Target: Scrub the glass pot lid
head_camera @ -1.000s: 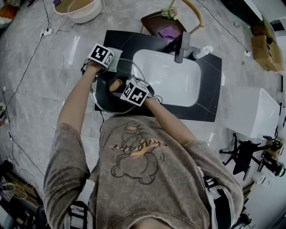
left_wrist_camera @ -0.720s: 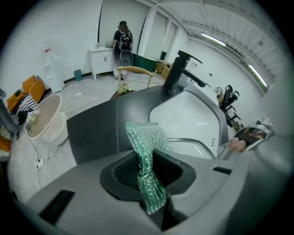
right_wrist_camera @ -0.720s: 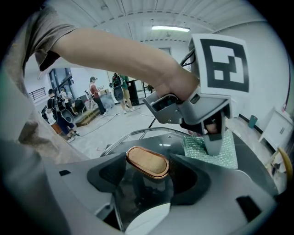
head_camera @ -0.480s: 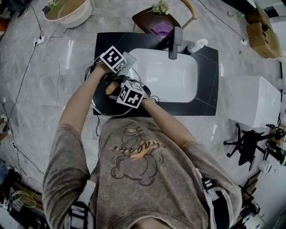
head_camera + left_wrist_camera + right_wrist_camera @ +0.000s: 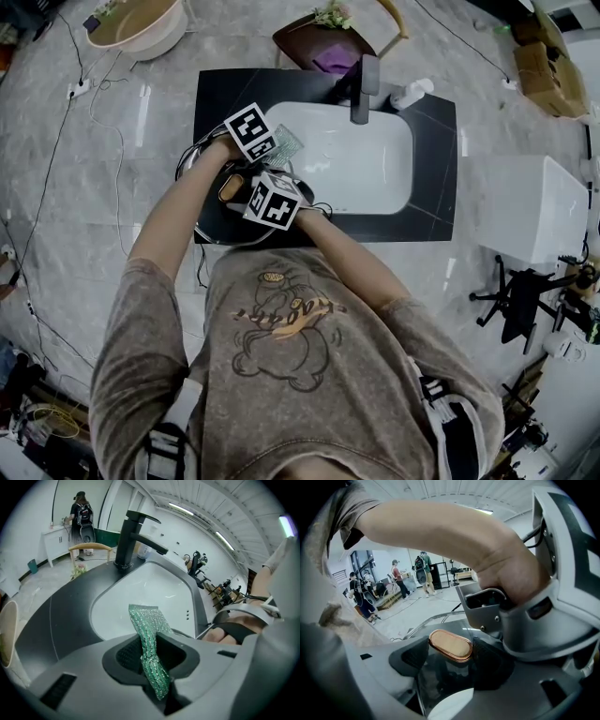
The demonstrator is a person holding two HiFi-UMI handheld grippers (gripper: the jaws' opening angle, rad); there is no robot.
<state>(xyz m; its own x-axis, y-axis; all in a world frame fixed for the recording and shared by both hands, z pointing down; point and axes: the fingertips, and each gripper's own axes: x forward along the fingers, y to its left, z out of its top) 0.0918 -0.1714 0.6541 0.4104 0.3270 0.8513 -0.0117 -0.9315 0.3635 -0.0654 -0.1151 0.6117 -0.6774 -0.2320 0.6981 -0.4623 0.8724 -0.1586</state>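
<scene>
While the right tool clamps the glass pot lid by its knob, steadying it over the desk's left end beside the sink, the left tool pinches a green scrubber at the lid's far edge, seemingly ready to scrub.

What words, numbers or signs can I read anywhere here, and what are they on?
No text here can be read outright.
T-shirt print: a band of lettering over a cartoon figure, too blurred to read.
Left marker cube and right marker cube: black-and-white square patterns, not letters.
Green scrubber and lid knob: no print shows.
</scene>
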